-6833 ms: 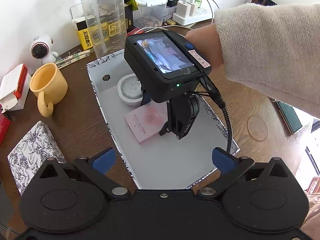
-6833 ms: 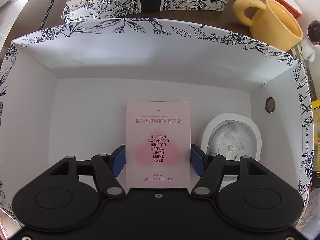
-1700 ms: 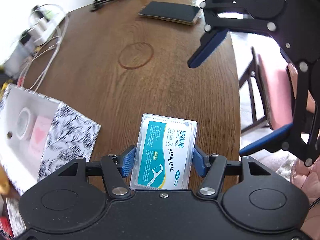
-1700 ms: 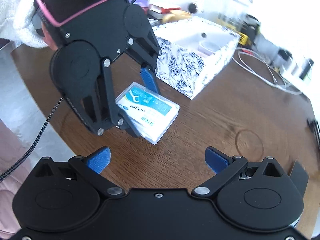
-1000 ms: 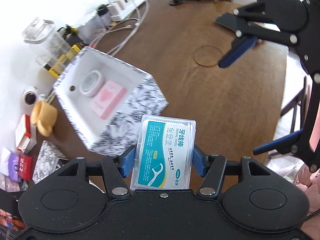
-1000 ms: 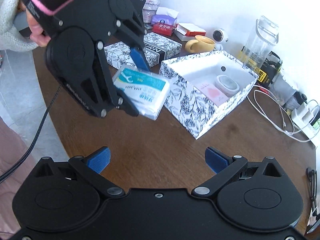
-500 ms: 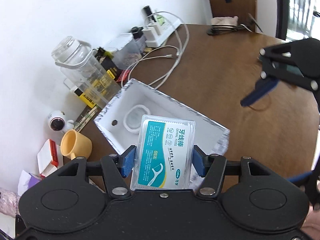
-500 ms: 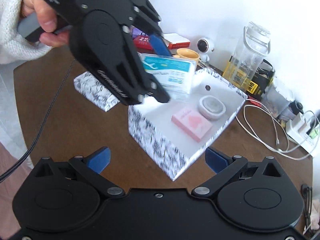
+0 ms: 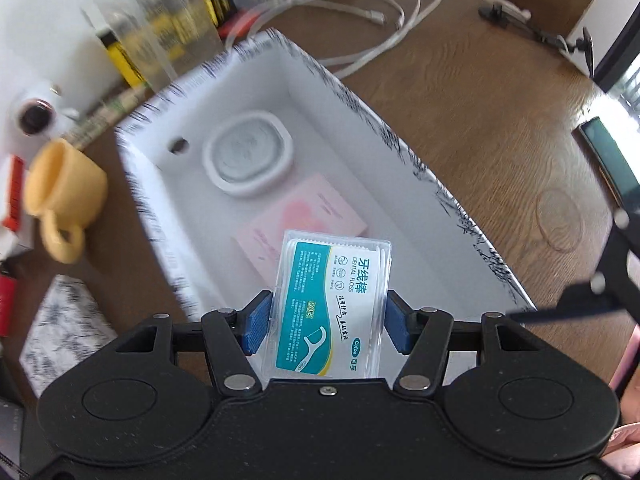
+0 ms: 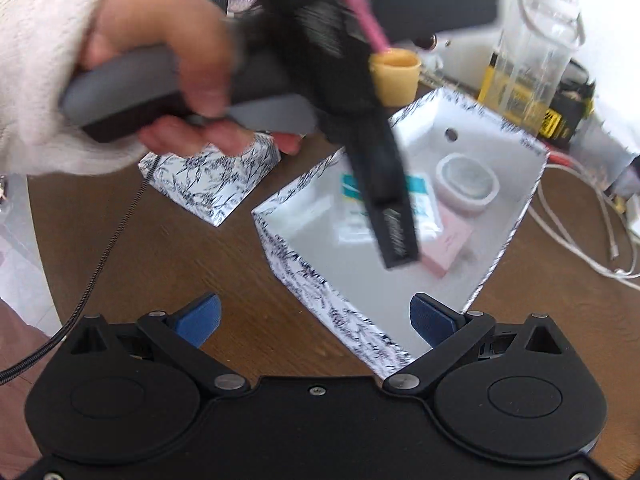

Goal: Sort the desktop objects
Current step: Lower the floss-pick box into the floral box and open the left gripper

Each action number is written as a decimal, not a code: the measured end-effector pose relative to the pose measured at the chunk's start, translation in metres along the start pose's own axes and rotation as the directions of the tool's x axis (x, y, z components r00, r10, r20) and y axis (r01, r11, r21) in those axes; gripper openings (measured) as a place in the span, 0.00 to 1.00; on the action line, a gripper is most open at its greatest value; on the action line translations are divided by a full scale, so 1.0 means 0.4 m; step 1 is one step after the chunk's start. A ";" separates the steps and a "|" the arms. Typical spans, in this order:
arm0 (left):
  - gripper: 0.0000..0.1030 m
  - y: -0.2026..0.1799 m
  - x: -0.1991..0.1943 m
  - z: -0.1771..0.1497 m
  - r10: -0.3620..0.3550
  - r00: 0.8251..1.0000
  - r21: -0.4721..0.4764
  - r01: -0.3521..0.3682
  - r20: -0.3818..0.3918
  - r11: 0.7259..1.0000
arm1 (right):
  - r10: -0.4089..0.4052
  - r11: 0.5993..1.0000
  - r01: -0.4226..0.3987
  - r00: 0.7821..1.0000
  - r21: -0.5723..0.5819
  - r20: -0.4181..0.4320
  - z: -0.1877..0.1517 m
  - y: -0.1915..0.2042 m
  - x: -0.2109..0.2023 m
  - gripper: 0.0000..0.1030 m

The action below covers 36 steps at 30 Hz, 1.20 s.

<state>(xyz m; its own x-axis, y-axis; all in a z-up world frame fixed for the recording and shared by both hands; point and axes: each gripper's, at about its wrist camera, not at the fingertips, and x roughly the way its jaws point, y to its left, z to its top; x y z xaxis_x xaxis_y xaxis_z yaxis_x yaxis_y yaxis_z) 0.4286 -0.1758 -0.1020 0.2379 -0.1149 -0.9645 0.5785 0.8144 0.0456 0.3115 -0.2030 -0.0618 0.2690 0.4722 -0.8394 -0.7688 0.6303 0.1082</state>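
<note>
Floss box (image 9: 334, 304) sits pinched tight in your left gripper (image 9: 326, 322), held over the patterned box (image 9: 404, 152) on the table. Your right gripper (image 10: 316, 318) has its fingers spread wide with nothing in them. Farther in, a pink card (image 9: 308, 216) and a round white case (image 9: 248, 156) lie on the box floor.

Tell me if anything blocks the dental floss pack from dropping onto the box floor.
Partly. The left gripper holds the clear dental floss pack over the open floral-print box, and the flat pink box lies just beneath its front edge. Bare white floor shows nearer the gripper.
</note>
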 end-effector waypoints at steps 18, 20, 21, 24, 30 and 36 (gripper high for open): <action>0.56 -0.014 0.131 -0.017 -0.229 0.965 0.517 0.264 -0.132 0.815 | 0.009 0.987 -0.003 0.999 0.163 -0.035 -0.016 -0.073 0.033 0.99; 0.56 -0.013 0.138 -0.020 -0.237 0.960 0.538 0.280 -0.150 0.795 | 0.000 0.983 0.007 0.999 0.184 -0.039 -0.011 -0.075 0.038 0.99; 0.56 -0.014 0.143 -0.022 -0.235 0.959 0.553 0.284 -0.160 0.784 | -0.008 0.981 0.016 0.999 0.195 -0.040 -0.010 -0.076 0.038 0.99; 0.55 -0.021 0.159 -0.034 -0.212 0.961 0.596 0.278 -0.180 0.754 | -0.034 0.976 0.042 0.999 0.212 -0.039 0.001 -0.060 0.039 0.99; 0.61 -0.025 0.153 -0.047 -0.191 0.968 0.613 0.250 -0.161 0.750 | -0.089 0.964 0.096 0.995 0.249 -0.039 0.021 -0.055 0.044 0.99; 0.79 0.018 0.060 -0.058 -0.167 0.986 0.533 0.154 -0.025 0.832 | -0.122 0.964 0.127 0.992 0.233 -0.037 0.011 -0.043 0.016 0.99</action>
<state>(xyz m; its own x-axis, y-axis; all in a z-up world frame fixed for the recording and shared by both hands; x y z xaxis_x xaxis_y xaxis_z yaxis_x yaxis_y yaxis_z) 0.4203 -0.1596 -0.1307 0.1185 -0.2351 -0.9647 0.9338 0.3566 0.0278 0.3290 -0.2083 -0.0667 0.3390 0.3689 -0.8654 -0.5719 0.8112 0.1218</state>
